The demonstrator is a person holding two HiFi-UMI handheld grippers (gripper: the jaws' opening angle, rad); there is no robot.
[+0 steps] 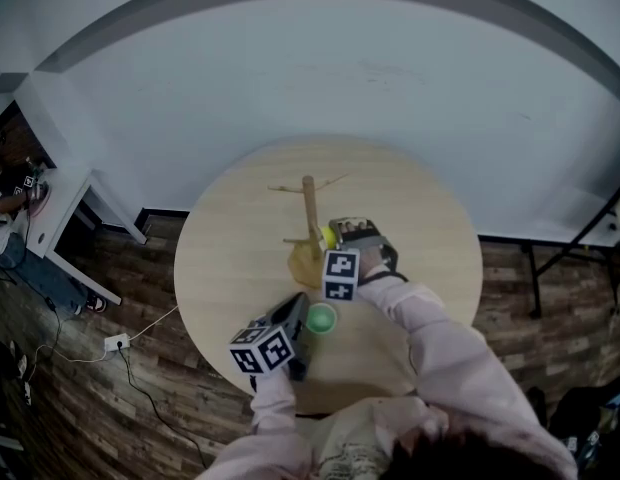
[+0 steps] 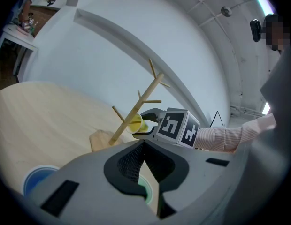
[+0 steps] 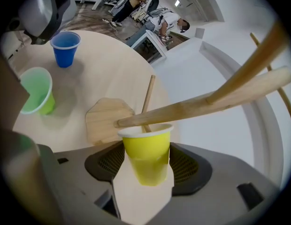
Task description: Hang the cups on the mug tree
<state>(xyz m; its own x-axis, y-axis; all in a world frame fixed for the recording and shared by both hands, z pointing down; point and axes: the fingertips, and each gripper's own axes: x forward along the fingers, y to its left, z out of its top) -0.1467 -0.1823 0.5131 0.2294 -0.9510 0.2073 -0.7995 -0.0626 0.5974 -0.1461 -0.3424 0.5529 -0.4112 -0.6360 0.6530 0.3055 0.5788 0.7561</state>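
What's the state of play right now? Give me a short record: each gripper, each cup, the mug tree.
right gripper: shut on the yellow cup, mouth toward the mug tree
yellow cup: a thin peg's tip at its rim; not let go
left gripper: jaws together, empty, beside the green cup
green cup: upright on the table
blue cup: upright on the table, apart from the green
mug tree: standing; other pegs bare

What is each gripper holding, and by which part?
Right gripper grips the yellow cup by its sides, below the rim. Left gripper holds nothing.
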